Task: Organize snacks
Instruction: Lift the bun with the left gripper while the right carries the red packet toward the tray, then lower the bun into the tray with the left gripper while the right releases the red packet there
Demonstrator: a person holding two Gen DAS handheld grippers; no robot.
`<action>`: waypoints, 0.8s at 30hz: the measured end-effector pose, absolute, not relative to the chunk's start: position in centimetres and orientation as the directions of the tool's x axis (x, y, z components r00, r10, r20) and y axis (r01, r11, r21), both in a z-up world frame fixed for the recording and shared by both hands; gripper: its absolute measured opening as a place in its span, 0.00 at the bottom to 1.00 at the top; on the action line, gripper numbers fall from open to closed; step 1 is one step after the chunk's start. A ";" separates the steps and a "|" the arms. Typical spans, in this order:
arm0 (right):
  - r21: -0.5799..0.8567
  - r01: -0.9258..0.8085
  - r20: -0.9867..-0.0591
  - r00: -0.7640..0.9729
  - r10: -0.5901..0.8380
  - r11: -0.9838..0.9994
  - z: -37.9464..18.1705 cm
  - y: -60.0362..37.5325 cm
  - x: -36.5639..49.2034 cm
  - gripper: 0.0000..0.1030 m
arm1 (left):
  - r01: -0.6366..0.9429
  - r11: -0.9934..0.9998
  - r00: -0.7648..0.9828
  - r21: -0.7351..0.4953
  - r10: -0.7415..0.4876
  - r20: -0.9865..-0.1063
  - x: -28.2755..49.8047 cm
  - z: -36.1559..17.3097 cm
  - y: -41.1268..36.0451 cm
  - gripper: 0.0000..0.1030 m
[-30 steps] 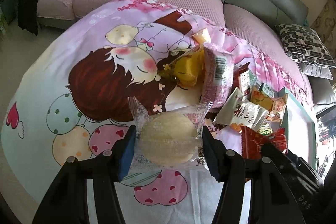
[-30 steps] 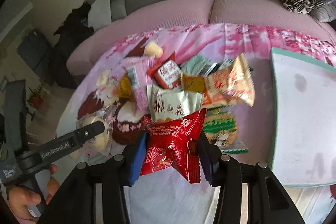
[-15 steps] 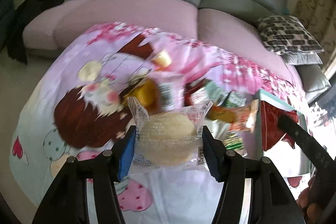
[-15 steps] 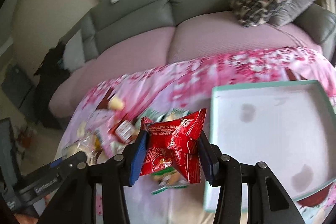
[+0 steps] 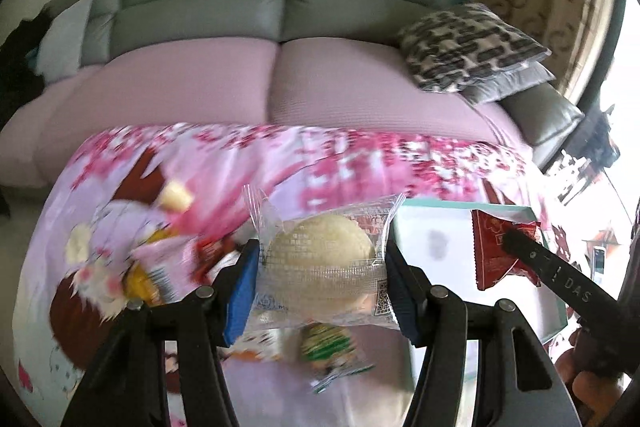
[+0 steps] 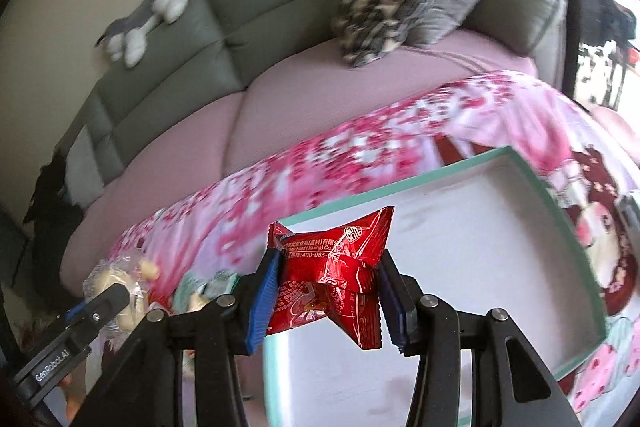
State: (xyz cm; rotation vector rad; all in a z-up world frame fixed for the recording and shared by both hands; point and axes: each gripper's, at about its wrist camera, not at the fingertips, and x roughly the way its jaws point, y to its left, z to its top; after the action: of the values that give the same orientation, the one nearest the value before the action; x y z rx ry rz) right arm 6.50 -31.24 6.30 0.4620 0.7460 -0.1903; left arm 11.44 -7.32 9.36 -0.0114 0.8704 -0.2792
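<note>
Two crinkly foil-and-film snack packets (image 5: 320, 267)

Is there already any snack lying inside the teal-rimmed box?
No, the box shows only bare white floor; the red packet is clamped in the right gripper.

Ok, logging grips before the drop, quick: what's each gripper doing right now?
Left gripper: closed on the clear-wrapped round pastry.
Right gripper: closed on the red snack packet.

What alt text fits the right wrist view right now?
The right gripper holds a red snack packet between its blue-padded fingers, in front of an empty white tray with a teal rim. Behind lie a pink floral cloth and a grey sofa.
</note>
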 end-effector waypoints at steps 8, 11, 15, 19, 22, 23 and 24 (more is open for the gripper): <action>0.329 0.466 -0.709 0.697 -0.111 0.821 5.4 -37.6 5.5 0.49 | 0.337 0.938 0.603 -0.081 -0.281 -0.747 13.1 9.5 -13.6 0.59; 0.318 0.508 -0.722 0.677 -0.142 0.801 4.9 -39.7 5.1 0.49 | 0.369 0.927 0.602 -0.066 -0.293 -0.743 13.4 9.6 -15.7 0.59; 0.296 0.551 -0.744 0.645 -0.173 0.780 4.0 -42.0 4.9 0.49 | 0.409 0.911 0.584 -0.059 -0.311 -0.750 13.9 9.1 -18.6 0.59; 0.275 0.595 -0.767 0.610 -0.201 0.755 2.8 -44.1 4.8 0.49 | 0.449 0.892 0.549 -0.046 -0.316 -0.773 14.1 7.7 -21.5 0.59; 0.273 0.609 -0.778 0.595 -0.202 0.744 1.8 -45.2 4.9 0.49 | 0.473 0.880 0.525 -0.040 -0.318 -0.790 14.3 6.4 -23.6 0.59; 0.273 0.613 -0.782 0.591 -0.201 0.741 1.4 -45.5 4.9 0.49 | 0.479 0.877 0.516 -0.042 -0.320 -0.794 14.4 5.9 -24.2 0.59; 0.273 0.617 -0.784 0.587 -0.200 0.738 1.2 -45.7 4.9 0.49 | 0.481 0.875 0.509 -0.043 -0.320 -0.799 14.4 5.5 -24.6 0.59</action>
State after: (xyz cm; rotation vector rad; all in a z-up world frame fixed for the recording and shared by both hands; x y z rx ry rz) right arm 4.89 -45.71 1.16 0.5690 0.8122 -0.5069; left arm 14.44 -24.64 5.52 0.1936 0.9174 -0.4860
